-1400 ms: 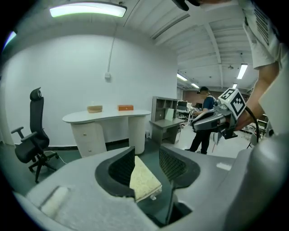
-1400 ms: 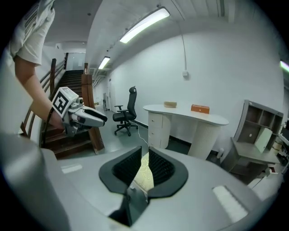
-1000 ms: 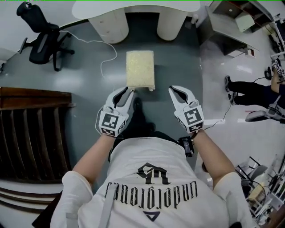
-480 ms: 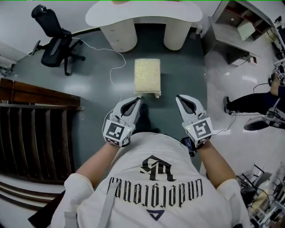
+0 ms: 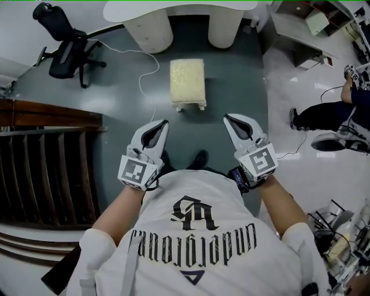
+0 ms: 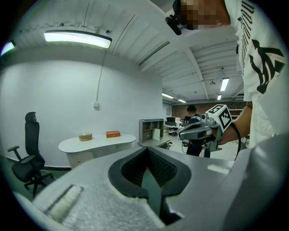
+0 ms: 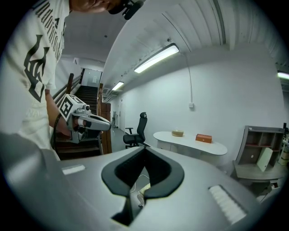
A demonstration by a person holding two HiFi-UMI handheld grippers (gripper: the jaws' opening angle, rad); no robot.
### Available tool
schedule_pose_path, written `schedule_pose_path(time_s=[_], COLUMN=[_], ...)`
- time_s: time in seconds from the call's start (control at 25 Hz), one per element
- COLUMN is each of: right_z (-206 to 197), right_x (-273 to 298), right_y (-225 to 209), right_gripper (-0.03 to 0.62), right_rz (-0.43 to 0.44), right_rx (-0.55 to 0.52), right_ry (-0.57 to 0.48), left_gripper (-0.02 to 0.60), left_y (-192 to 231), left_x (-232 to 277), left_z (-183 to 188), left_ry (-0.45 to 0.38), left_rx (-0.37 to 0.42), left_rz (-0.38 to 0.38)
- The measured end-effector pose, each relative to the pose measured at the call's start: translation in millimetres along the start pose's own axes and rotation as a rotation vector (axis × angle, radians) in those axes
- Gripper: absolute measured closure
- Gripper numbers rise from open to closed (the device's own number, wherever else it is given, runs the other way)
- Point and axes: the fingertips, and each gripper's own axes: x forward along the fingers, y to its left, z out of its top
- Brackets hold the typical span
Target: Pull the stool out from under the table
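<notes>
Standing far off to the left of the left gripper's fingertips is a black office chair [image 5: 65, 51] on the dark floor [image 5: 115, 110]. The left gripper [image 5: 161, 125] is clenched, its jaws pressed together with nothing between them, as its own view shows. Ahead of both sets of fingertips and between them sits the stool [image 5: 188, 81], cream-topped and upright on its short legs. It is apart from either gripper and clear of the white table [image 5: 179, 8], whose two rounded pedestals stand just beyond it. A white cable [image 5: 143, 81] trails on the floor left of the stool. The right gripper [image 5: 229, 119] is likewise clenched and empty. Well to the right of its fingertips lie a person's legs [image 5: 315, 115].
</notes>
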Motion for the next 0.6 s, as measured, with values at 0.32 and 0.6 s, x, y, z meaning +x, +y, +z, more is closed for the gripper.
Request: schedule_pose_path(time_s=[0.32,0.6], right_z=[6.5,18.0], right_x=[-9.0,-12.5], right_y=[53.9,128.3], right_gripper=[0.591,0.591], right_rz=[-0.043,-0.083], right_rx=[0.017,0.017], right_ry=[-0.019,-0.017], left_gripper=[0.575,0.575], left_y=[-7.0,0.5], left_x=[-41.5,-111.6], left_z=[10.1,3.5], left_ry=[-0.025,-0.060], left_rx=[0.018,0.003], left_rz=[-0.077,-0.112])
